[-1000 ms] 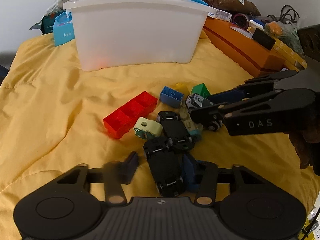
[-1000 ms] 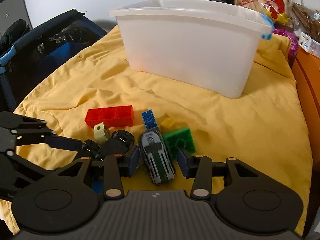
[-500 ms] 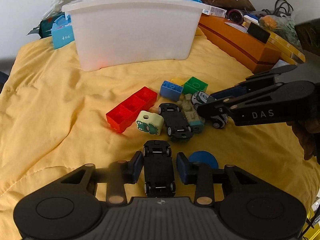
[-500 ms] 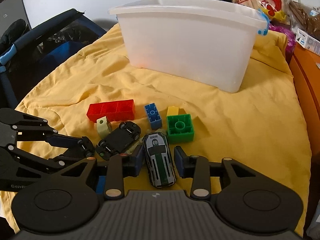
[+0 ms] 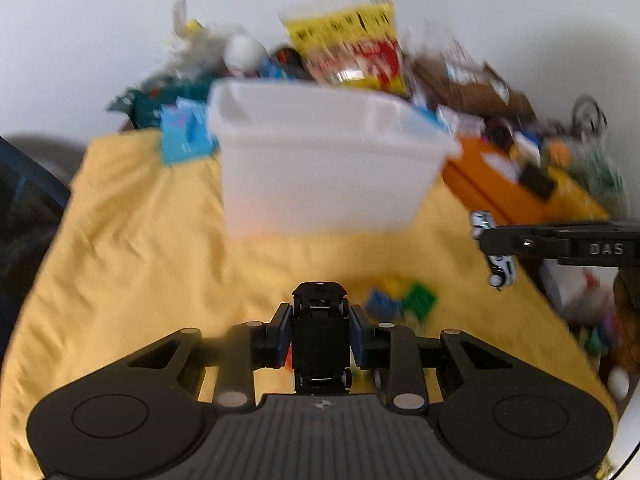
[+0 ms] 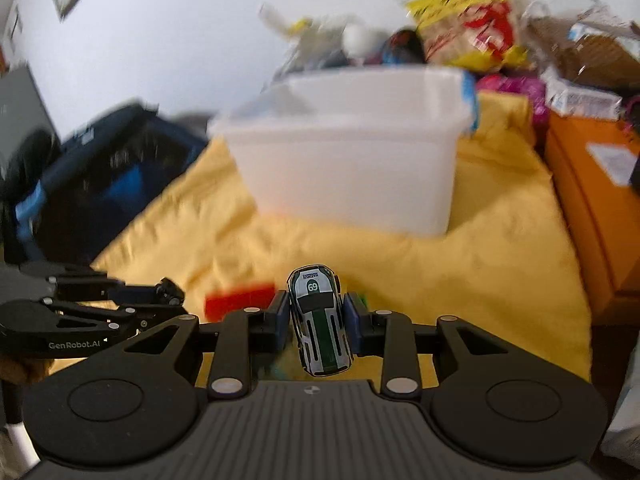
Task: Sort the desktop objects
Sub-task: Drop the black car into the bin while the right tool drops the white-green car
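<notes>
While both views are smeared with motion blur, the yellow cloth is plainly the biggest thing, spread over the whole work surface. On it, toward the far side, stands the white plastic bin, upright, with its open top facing up; a heap of bags and packets is piled behind it, among them a yellow snack bag. An orange box lies along the right edge of the cloth, and a dark blue bag sits off the left edge.

Next in size, the left gripper has its two blue pads clamped on the flanks of a black toy car, held belly-up, wheels showing, nose toward the bin and raised off the cloth. The right gripper is likewise closed tight on a white and green toy car numbered 69, roof up, nose toward the bin, lifted above the cloth.

Smaller pieces lie on the cloth below: a red block beyond the right gripper's left finger, and a blue brick, a green brick and a yellow brick clustered close together, too blurred to tell whether they touch.
</notes>
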{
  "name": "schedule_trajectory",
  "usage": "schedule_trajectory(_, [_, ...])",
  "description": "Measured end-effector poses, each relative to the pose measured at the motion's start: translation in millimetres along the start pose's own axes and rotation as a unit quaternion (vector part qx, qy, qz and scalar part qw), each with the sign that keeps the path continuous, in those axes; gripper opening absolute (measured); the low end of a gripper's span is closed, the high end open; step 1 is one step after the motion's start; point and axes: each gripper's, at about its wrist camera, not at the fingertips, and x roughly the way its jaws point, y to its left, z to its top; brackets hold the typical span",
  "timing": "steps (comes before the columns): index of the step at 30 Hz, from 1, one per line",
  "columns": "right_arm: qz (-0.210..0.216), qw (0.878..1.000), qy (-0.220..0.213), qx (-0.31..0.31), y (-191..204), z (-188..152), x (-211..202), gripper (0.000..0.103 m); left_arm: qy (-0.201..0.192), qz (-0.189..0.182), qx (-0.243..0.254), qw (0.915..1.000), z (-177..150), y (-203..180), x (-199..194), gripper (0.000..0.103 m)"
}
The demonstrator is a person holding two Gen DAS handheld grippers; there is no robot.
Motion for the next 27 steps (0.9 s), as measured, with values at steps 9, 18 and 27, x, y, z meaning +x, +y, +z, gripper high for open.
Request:
schedule_trajectory(9, [-0.008, 0.997, -0.054, 0.046, -16, 93, -8, 0.033, -0.045, 0.006, 0.005, 0.999, 102, 15, -2, 0.033])
schedule_trajectory(18, [-0.03, 0.997, -0.055, 0.037, -22, 159, 11, 0.033, -0.033, 0.0, 0.012, 0.9994, 175, 17, 20, 0.033])
schedule_trajectory(27, [-0.044, 0.997, -0.02, 0.057, -34, 187, 39, 0.033, -0.003, 0.005, 0.003, 1.0, 206, 26, 51, 0.033])
